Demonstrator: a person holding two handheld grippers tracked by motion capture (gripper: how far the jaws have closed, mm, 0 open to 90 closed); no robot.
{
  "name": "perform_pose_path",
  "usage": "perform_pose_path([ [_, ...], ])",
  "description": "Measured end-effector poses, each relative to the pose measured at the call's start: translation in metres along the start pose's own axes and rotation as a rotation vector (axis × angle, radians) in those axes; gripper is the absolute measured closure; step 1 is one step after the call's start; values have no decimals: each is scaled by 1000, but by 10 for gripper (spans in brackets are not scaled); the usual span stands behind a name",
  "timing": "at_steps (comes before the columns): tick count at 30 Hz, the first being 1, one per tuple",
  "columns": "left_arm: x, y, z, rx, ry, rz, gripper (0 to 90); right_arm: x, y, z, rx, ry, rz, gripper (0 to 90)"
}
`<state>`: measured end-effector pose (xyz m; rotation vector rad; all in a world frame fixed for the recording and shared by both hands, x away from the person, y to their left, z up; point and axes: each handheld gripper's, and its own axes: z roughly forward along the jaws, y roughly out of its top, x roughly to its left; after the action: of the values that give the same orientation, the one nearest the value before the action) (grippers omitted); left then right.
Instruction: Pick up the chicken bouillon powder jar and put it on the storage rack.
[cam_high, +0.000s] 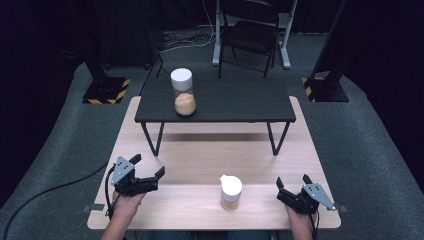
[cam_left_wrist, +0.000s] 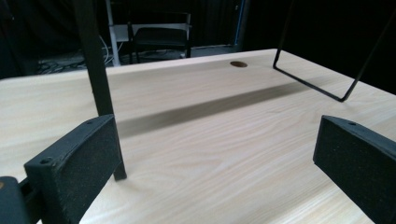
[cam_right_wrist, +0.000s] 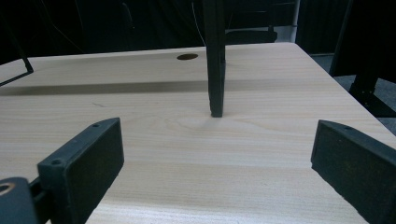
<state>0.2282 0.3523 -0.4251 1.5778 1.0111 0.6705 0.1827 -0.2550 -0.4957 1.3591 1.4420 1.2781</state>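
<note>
The wooden table (cam_high: 210, 165) has bare surface along its near edge between the two grippers, broken by the small jar (cam_high: 231, 192) — white lid, tan contents — which stands upright near that edge, right of centre. It sits between the grippers, closer to the right one, touching neither.

The left gripper (cam_high: 149, 167) rests near the left front corner, jaws spread wide with nothing between them; the hand (cam_high: 126, 202) behind it comes in from the bottom edge. In the left gripper view its pads (cam_left_wrist: 74, 168) frame bare wood and one leg (cam_left_wrist: 99, 84) of the black shelf (cam_high: 215, 100). The right gripper (cam_high: 293, 181) sits near the right front corner, jaws likewise spread and empty, pointing away from the person.

Count: two jars — the small one in front, a taller jar (cam_high: 183, 92) upright on the left part of the shelf, well apart. Two grippers. One folding chair (cam_high: 250, 35) beyond the table.
</note>
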Motion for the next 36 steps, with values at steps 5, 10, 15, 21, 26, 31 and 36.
perform_pose_path([
  [5,-3,-18,0,-12,16,-13,0,0,1,0,5,-1,0,22],
  [10,-6,-29,0,14,30,-3,0,1,1,0,4,-3,-3,22],
  [15,-6,-38,-1,39,35,-5,0,0,0,0,0,1,-1,22],
  [21,-5,-50,-2,50,39,-25,0,0,0,0,0,3,0,22],
  [26,-4,-60,-4,55,52,-46,0,0,1,0,3,1,-4,22],
  [31,-3,-62,-4,54,54,-52,0,1,1,0,6,-3,-4,22],
  [36,-6,-60,-1,74,55,-27,0,0,0,0,1,-2,-2,22],
])
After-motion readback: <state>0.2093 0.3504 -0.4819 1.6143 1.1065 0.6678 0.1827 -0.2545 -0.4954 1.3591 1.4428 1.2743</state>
